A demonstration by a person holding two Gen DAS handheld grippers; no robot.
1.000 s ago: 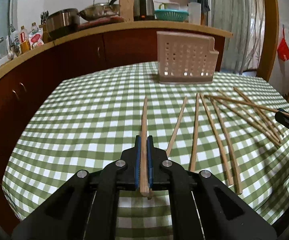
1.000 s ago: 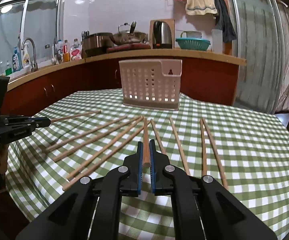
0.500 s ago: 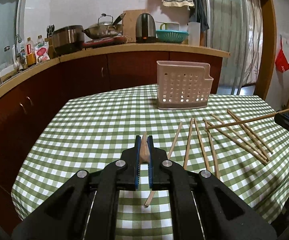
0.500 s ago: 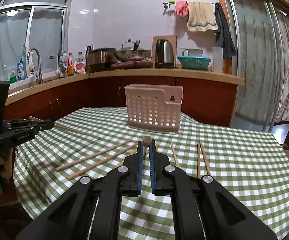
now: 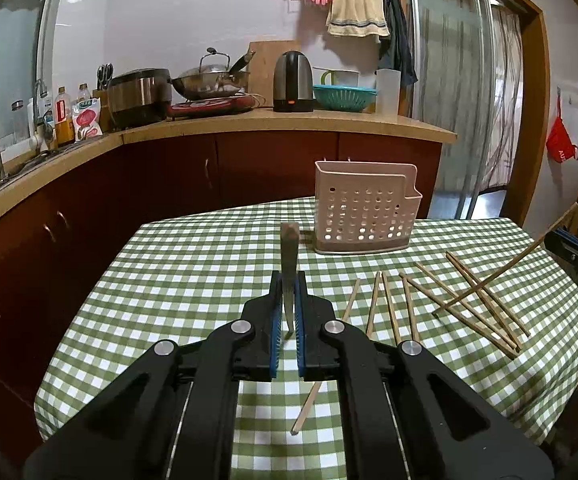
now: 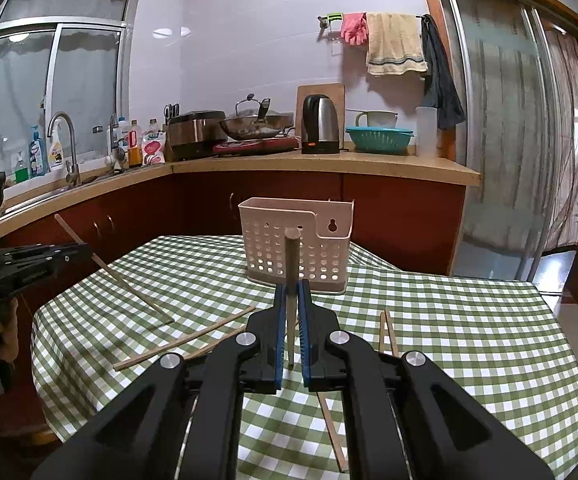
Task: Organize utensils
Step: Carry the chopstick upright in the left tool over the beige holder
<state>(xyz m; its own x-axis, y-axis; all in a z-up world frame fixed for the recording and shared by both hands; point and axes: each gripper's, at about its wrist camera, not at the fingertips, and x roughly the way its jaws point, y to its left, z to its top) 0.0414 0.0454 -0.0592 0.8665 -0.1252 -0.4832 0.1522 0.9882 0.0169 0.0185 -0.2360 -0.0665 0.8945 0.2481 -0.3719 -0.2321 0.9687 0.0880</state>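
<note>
Chopsticks pinched, one in each gripper
Left gripper (image 5: 287, 304) and right gripper (image 6: 292, 312) clamped; sticks are best lowered upright into the basket (image 5: 365, 216) at the table's far edge.

My black left claw (image 5: 287, 292) with blue-lined pads (image 5: 276, 334) grips a pale tan wooden chopstick (image 5: 289, 264); my black right claw (image 6: 291, 300) grips another tan chopstick (image 6: 291, 280). Below lies the green-and-white checked tablecloth (image 5: 193, 272), bearing a pale pink perforated plastic basket (image 5: 365, 216). Behind stand dark red-brown cabinets (image 5: 177, 176) under a tan countertop (image 5: 289, 122)
</note>
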